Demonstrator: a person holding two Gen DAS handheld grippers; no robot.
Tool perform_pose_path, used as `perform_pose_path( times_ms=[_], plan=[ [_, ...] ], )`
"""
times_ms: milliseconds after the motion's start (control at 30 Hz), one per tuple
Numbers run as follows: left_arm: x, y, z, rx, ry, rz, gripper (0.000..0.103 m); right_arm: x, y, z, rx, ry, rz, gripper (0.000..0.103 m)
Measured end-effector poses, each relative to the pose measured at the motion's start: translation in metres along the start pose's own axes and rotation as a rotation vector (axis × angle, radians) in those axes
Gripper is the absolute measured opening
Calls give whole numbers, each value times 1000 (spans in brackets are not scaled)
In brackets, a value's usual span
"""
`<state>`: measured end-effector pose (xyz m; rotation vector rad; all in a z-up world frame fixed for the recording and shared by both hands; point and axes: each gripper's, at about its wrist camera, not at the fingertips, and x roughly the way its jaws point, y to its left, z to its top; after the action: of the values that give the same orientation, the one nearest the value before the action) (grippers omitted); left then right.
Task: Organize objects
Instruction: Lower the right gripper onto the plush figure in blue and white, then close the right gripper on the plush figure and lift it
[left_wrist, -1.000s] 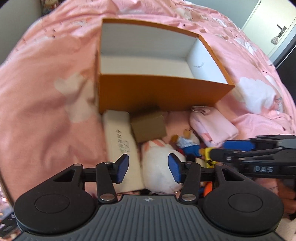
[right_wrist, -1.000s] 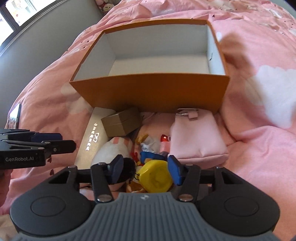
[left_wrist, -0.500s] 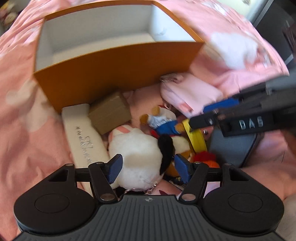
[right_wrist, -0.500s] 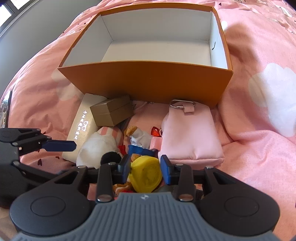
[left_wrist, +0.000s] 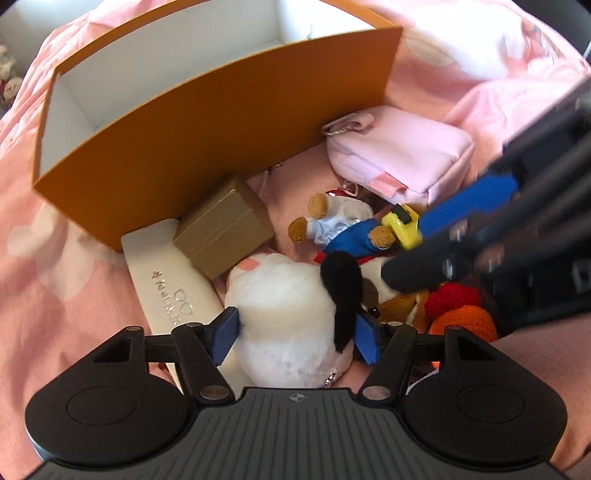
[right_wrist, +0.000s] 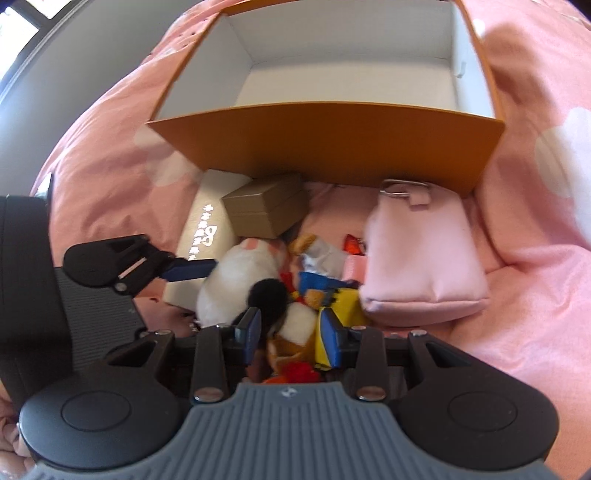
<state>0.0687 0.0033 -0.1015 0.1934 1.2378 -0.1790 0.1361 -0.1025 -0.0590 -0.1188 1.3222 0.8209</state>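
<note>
Left gripper (left_wrist: 297, 332) closing around white plush (left_wrist: 284, 306), pads not clearly pressing; seat deeper before lifting to orange box (left_wrist: 207, 122) at 12 o'clock; right gripper (right_wrist: 291, 338) narrow, contents unclear.

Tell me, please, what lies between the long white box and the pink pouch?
The brown cardboard box, white plush toy and small bear doll lie between the long white box and pink pouch, clearest in the right wrist view.

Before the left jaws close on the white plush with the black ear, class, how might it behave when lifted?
The white plush looks fluffy, so it will probably squash under the closing jaws. Its black ear hangs loose and may flop. It seems light, unlikely to slip.
</note>
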Motion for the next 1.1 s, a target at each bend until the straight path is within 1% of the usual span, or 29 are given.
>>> perform_pose_path(
  times_ms=[100,233,333,433,467,567,633,700,800,867,933,1100],
  plan=[
    [-9,20,-7,-89,-19,-52,66,12,5,-1,-11,33,3,39],
    [-20,36,-14,-168,-41,-111,59,21,13,-1,-76,48,-48,38],
    [-27,43,-18,-182,-48,-118,57,29,22,1,-143,70,-92,38],
    [-22,47,-20,-186,-54,-124,57,36,29,6,-219,79,-158,41],
    [-21,47,-20,-185,-56,-122,57,38,30,8,-238,86,-167,41],
    [-17,49,-20,-175,-54,-118,59,44,33,14,-296,118,-195,40],
    [-14,49,-20,-159,-53,-113,62,51,32,19,-319,147,-221,43],
    [-11,48,-21,-147,-56,-108,67,58,26,23,-308,175,-203,45],
    [-10,47,-22,-128,-56,-105,70,66,25,30,-298,194,-178,52],
    [-9,46,-22,-112,-52,-94,71,77,27,33,-295,220,-184,56],
    [-7,47,-23,-114,-57,-102,75,84,25,36,-284,233,-187,57],
    [3,50,-20,-123,-47,-120,78,84,20,40,-272,239,-177,56]
  ],
)
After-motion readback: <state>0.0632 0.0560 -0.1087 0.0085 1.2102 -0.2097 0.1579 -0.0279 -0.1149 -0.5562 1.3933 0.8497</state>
